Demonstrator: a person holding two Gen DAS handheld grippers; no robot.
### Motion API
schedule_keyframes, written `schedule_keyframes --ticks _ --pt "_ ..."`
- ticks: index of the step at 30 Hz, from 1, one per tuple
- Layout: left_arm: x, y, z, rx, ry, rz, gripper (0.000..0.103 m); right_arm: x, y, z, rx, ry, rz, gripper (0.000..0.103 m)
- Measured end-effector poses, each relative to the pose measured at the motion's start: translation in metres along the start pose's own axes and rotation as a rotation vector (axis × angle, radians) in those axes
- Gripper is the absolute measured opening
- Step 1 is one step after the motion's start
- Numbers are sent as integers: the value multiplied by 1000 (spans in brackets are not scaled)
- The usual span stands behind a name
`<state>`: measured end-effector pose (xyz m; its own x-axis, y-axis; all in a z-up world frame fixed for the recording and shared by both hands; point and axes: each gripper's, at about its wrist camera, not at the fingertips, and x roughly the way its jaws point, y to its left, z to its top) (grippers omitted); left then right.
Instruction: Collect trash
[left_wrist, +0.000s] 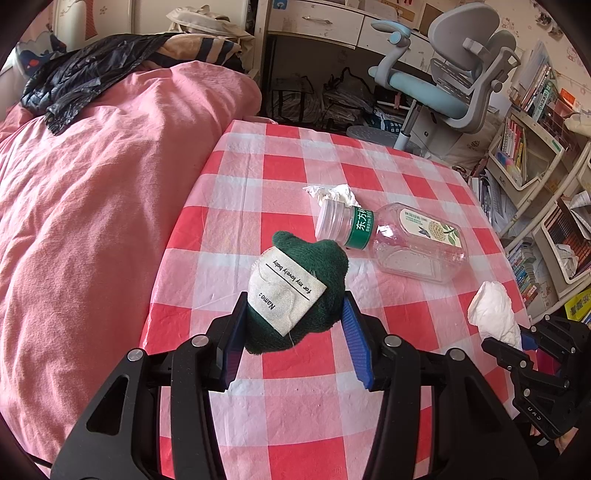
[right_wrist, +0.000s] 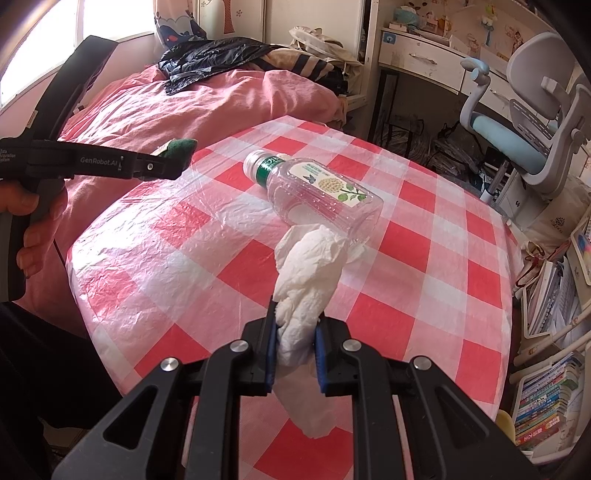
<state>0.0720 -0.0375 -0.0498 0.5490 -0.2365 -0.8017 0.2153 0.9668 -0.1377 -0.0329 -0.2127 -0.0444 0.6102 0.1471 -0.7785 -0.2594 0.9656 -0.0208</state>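
My left gripper (left_wrist: 294, 299) is shut on a dark green plush piece (left_wrist: 317, 258) with a white cloth label, held above the table's left side; in the right wrist view the plush (right_wrist: 180, 147) pokes out past the fingers of the left gripper (right_wrist: 177, 162). My right gripper (right_wrist: 297, 314) is shut on a crumpled white tissue (right_wrist: 310, 266), also in the left wrist view (left_wrist: 493, 310) at the right edge. An empty clear plastic bottle (left_wrist: 402, 240) (right_wrist: 317, 192) with a green label lies on its side on the table. Another small crumpled tissue (left_wrist: 332, 194) lies just beyond the bottle's cap.
The round table (left_wrist: 280, 177) has a red and white checked plastic cover. A pink bed (left_wrist: 92, 184) lies to the left with a black plastic bag (left_wrist: 81, 81) (right_wrist: 214, 55) on it. A grey-blue desk chair (left_wrist: 461, 74) and bookshelves (left_wrist: 535, 166) stand beyond and right.
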Motion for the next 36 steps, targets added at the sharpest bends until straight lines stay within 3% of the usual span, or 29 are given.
schedule_keyframes --ticks 13,22,36 --pt "-1 -1 1 -3 -3 -7 46 -1 -1 1 0 -8 -6 17" --pt "-14 -11 1 20 -67 -76 46 -9 0 3 -7 -45 -10 17" --pt "-17 -25 -2 84 -94 -50 46 -19 -4 2 -3 -81 -5 17"
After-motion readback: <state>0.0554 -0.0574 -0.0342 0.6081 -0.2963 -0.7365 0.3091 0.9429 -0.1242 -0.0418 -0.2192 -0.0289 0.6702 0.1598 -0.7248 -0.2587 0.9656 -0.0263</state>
